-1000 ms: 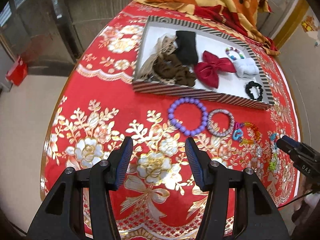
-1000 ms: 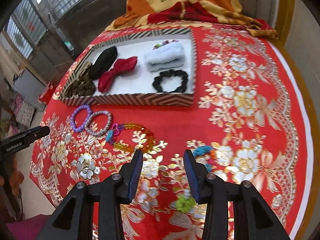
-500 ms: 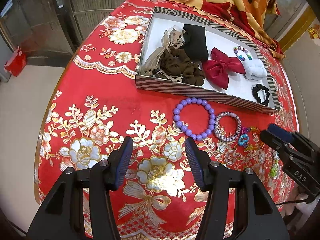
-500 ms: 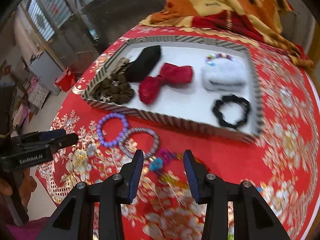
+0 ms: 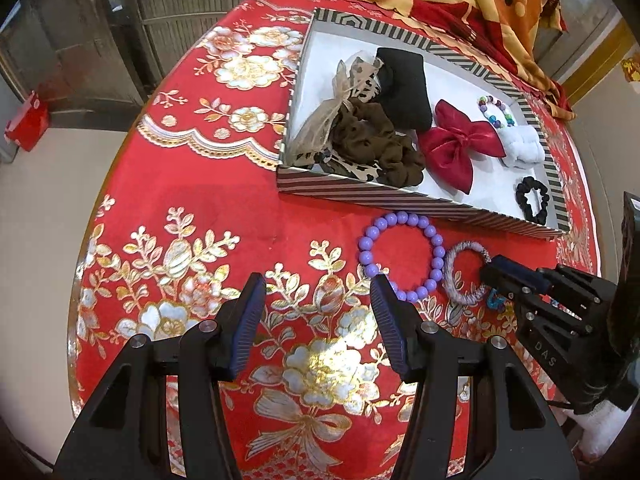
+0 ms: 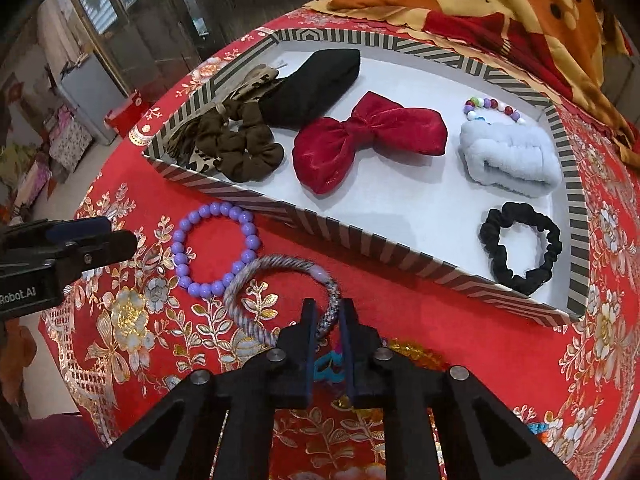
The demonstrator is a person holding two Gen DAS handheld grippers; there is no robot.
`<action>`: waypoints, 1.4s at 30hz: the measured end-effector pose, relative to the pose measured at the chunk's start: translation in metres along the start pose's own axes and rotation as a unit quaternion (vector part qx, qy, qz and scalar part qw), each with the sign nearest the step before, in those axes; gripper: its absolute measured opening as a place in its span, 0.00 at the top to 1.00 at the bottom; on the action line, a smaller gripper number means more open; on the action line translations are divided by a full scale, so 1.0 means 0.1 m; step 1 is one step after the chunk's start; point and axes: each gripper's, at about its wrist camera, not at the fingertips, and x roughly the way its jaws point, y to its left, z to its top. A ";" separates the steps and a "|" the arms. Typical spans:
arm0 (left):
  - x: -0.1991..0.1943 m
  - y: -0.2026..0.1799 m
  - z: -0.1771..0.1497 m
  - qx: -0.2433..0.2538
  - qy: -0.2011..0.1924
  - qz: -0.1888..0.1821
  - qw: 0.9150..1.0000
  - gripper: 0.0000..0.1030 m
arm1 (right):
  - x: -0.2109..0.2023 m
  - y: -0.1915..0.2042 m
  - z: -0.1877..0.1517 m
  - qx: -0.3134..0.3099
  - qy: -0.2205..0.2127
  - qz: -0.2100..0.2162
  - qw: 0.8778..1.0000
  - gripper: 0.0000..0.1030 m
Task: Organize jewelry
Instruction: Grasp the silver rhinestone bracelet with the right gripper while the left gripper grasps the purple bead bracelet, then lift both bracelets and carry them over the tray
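So my right gripper [image 6: 327, 322] is pinched down on the near side of the grey woven bangle [image 6: 280, 300], which sits on the red tablecloth [image 5: 200, 200] touching the purple bead bracelet [image 5: 402, 256]; both lie just in front of the striped tray [image 6: 400, 250] holding a red bow [image 6: 366, 138] and black scrunchie [image 6: 520, 248]; my left gripper [image 5: 318, 316] hangs wide open over the cloth, holding nothing.
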 end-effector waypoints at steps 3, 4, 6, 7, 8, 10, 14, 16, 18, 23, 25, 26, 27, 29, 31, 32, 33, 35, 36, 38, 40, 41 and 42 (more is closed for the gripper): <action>0.05 -0.05 0.04 0.009 0.004 0.000 1.000 0.48 | -0.02 -0.05 -0.03 0.008 -0.003 -0.004 1.000 0.92; 0.07 -0.08 0.05 0.012 0.005 0.001 1.000 0.48 | -0.03 -0.07 -0.03 0.012 -0.004 -0.003 1.000 0.94; 0.12 -0.12 0.08 0.019 0.009 0.005 1.000 0.48 | -0.08 -0.12 -0.06 0.022 -0.007 0.000 1.000 0.94; 0.15 -0.14 0.09 0.022 0.011 0.005 1.000 0.48 | -0.09 -0.14 -0.06 0.024 -0.008 -0.001 1.000 0.94; 0.17 -0.16 0.10 0.025 0.013 0.004 1.000 0.48 | -0.11 -0.15 -0.07 0.026 -0.010 -0.002 1.000 0.94; 0.20 -0.20 0.12 0.030 0.016 0.004 0.999 0.48 | -0.12 -0.18 -0.08 0.030 -0.008 0.003 1.000 0.94; 0.27 -0.27 0.16 0.040 0.020 0.011 0.999 0.48 | -0.09 -0.16 -0.09 0.020 -0.002 0.002 1.000 0.94; 0.31 -0.28 0.18 0.043 0.022 0.014 0.999 0.48 | -0.08 -0.18 -0.10 0.020 -0.002 0.001 1.000 0.94; 0.34 -0.29 0.19 0.044 0.024 0.016 0.999 0.48 | -0.07 -0.18 -0.08 0.020 -0.002 0.001 1.000 0.94; 0.39 -0.33 0.20 0.052 0.024 0.020 0.998 0.48 | 0.00 -0.13 -0.05 0.010 0.006 -0.002 1.000 0.93; 0.39 -0.33 0.20 0.052 0.021 0.019 0.998 0.48 | 0.01 -0.10 -0.03 0.008 0.004 -0.002 1.000 0.92; 0.39 -0.33 0.21 0.052 0.019 0.018 0.998 0.48 | 0.01 -0.09 -0.02 0.006 0.005 -0.003 1.000 0.92; 0.39 -0.33 0.21 0.053 0.017 0.017 0.998 0.51 | 0.01 -0.09 -0.02 0.004 0.006 -0.003 1.000 0.92; 0.39 -0.34 0.21 0.060 0.005 0.024 0.998 0.71 | 0.02 -0.09 -0.02 0.008 0.006 -0.002 1.000 0.92; 0.39 -0.34 0.21 0.067 0.002 0.031 0.997 0.83 | 0.01 -0.09 -0.03 0.011 0.004 0.000 1.000 0.92; 0.39 -0.33 0.21 0.067 0.003 0.024 0.997 0.90 | 0.01 -0.09 -0.03 0.013 0.003 0.002 1.000 0.93; 0.39 -0.31 0.21 0.064 0.006 0.015 0.998 0.92 | 0.00 -0.11 -0.04 0.017 0.000 0.006 1.000 0.93; 0.38 -0.27 0.20 0.058 0.010 0.006 0.998 0.92 | -0.06 -0.14 -0.06 0.024 -0.006 0.012 1.000 0.93; 0.36 -0.26 0.19 0.053 0.013 0.000 0.998 0.92 | -0.09 -0.14 -0.06 0.026 -0.010 0.014 1.000 0.93; 0.30 -0.23 0.16 0.046 0.015 -0.013 0.999 0.92 | -0.20 -0.15 -0.08 0.027 -0.020 0.019 0.999 0.93; 0.18 -0.19 0.13 0.045 0.007 -0.016 0.999 0.92 | -0.30 -0.15 -0.09 0.027 -0.030 0.023 0.999 0.93; 0.11 -0.18 0.13 0.044 0.001 -0.021 0.999 0.92 | -0.36 -0.16 -0.10 0.027 -0.035 0.024 0.999 0.93; 0.06 -0.19 0.13 0.043 -0.002 -0.024 0.999 0.92 | -0.41 -0.16 -0.11 0.028 -0.040 0.025 0.999 0.93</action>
